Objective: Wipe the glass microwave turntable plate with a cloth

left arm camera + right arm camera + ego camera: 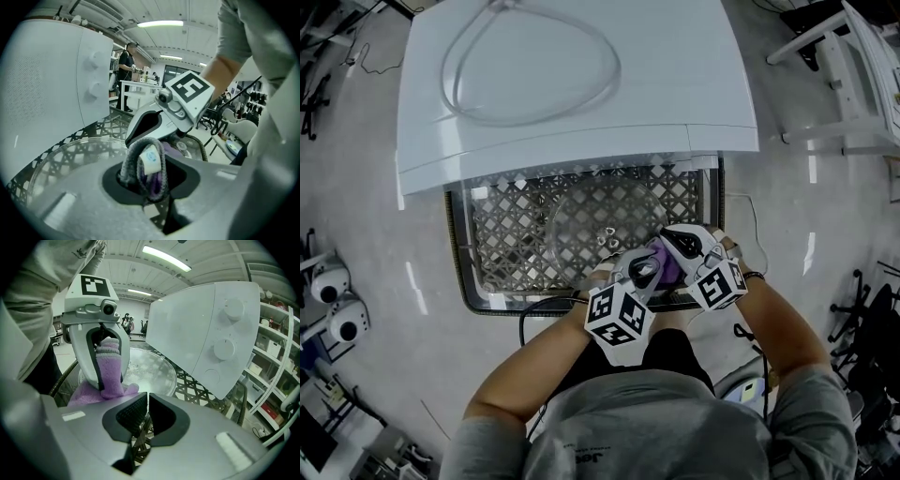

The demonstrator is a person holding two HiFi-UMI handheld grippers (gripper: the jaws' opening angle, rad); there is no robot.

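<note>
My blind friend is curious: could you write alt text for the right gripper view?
The left gripper holds a purple cloth in its jaws at the edge of a glass turntable plate on a lattice table. A white microwave stands at right.

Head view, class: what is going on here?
A person holds a claw in each hand. The left claw is shut on a purple cloth at the rim of the glass plate. The plate lies on a lattice table before a white microwave. The right claw is shut and empty beside it.
</note>
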